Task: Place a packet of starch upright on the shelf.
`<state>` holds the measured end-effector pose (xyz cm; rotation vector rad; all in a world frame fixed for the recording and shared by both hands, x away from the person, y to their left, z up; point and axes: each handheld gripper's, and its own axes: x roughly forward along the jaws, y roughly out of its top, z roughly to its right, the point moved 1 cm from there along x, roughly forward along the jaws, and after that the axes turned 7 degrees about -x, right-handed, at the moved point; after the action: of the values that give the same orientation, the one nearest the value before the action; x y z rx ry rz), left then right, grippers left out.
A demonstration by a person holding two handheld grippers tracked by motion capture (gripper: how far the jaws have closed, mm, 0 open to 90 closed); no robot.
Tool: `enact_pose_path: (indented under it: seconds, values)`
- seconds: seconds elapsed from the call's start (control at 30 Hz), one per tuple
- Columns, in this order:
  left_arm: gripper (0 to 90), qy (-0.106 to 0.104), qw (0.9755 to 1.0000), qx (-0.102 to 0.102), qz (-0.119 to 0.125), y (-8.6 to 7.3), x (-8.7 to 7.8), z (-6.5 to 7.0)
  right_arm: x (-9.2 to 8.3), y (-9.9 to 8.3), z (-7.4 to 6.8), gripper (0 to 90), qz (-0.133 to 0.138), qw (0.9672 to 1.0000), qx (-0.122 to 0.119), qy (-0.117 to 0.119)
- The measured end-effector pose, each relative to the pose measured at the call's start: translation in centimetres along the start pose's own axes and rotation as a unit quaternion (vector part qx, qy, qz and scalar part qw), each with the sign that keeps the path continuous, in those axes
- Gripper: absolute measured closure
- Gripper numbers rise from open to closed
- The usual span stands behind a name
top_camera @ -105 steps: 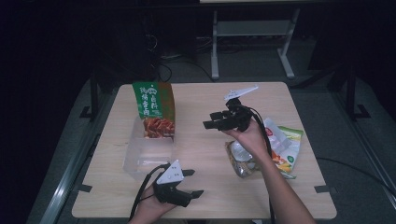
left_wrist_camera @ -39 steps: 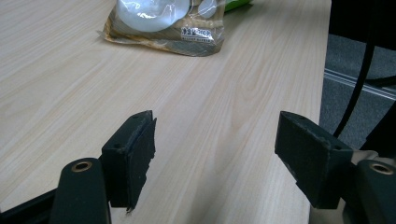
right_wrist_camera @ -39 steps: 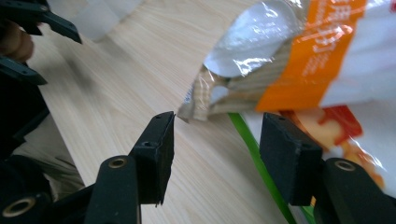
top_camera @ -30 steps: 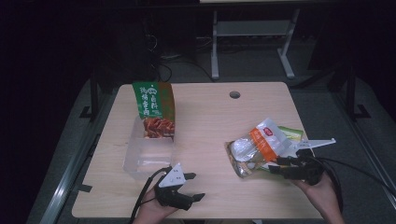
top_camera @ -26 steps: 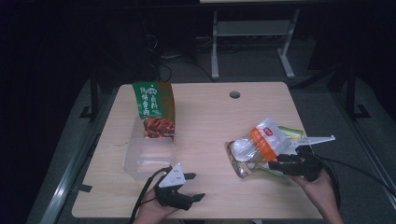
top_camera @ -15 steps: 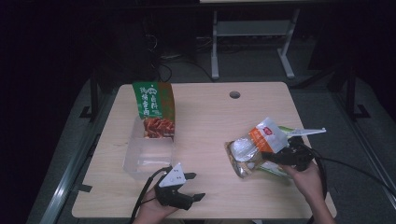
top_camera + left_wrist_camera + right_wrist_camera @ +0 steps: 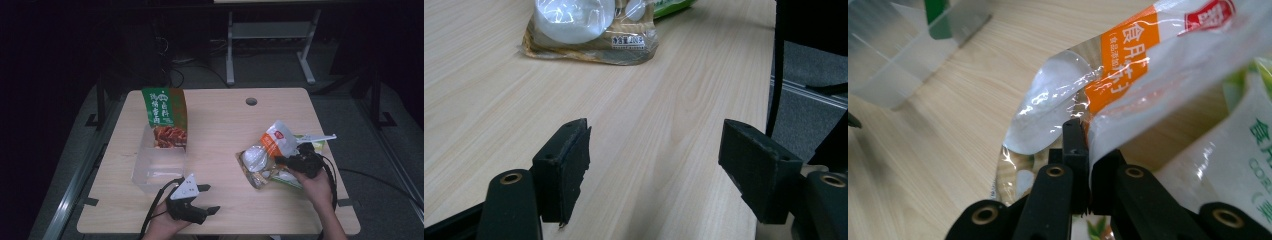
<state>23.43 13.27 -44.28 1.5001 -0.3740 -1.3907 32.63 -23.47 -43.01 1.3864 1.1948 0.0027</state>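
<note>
A snack bag with an orange and white top (image 7: 277,137) and a clear window over white round pieces (image 7: 254,159) lies at the right of the table, its top lifted. My right gripper (image 7: 287,161) is at its near right edge. In the right gripper view the jaws have just been closing, and my right gripper (image 7: 1088,150) is now shut on the edge of the orange bag (image 7: 1128,45). My left gripper (image 7: 210,198) rests at the table's near edge, open, with only bare wood between its fingers (image 7: 566,167). That bag (image 7: 589,30) lies well beyond them.
A green and red pouch (image 7: 165,115) stands in a clear plastic box (image 7: 155,170) at the left, just beyond my left gripper; the box (image 7: 893,55) also appears in the right gripper view. A green and white bag (image 7: 312,145) lies under the orange one. A cable hole (image 7: 251,101) sits near the far edge.
My right gripper has slid left to the orange bag and its jaws have closed on the bag's edge. The bag's top tilted a little. The left gripper has not moved.
</note>
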Motion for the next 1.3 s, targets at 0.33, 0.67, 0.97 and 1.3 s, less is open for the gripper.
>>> enact_pose_path:
  seconds: [0.33, 0.67, 0.97, 1.3]
  values:
    - [27.6, 0.0, 1.0, -0.005, 0.006, 0.2, -0.1, 0.0, -0.7, 1.9, -2.7, 90.0, 0.028, 0.9972, -0.059, 0.037]
    - [26.2, 0.001, 0.9999, -0.009, 0.01, 0.5, 0.1, -0.1, -0.6, 3.4, -5.5, 90.0, 0.023, 0.9885, -0.125, 0.082]
    - [25.6, 0.003, 0.9999, -0.011, 0.012, 0.8, 0.5, 0.1, -0.6, 3.6, -6.9, 90.0, 0.032, 0.9759, -0.168, 0.135]
    - [22.0, 0.04, 0.999, -0.009, 0.017, 2.4, 2.2, -0.2, -0.3, 2.6, -6.5, 90.0, 0.035, 0.9681, -0.186, 0.165]
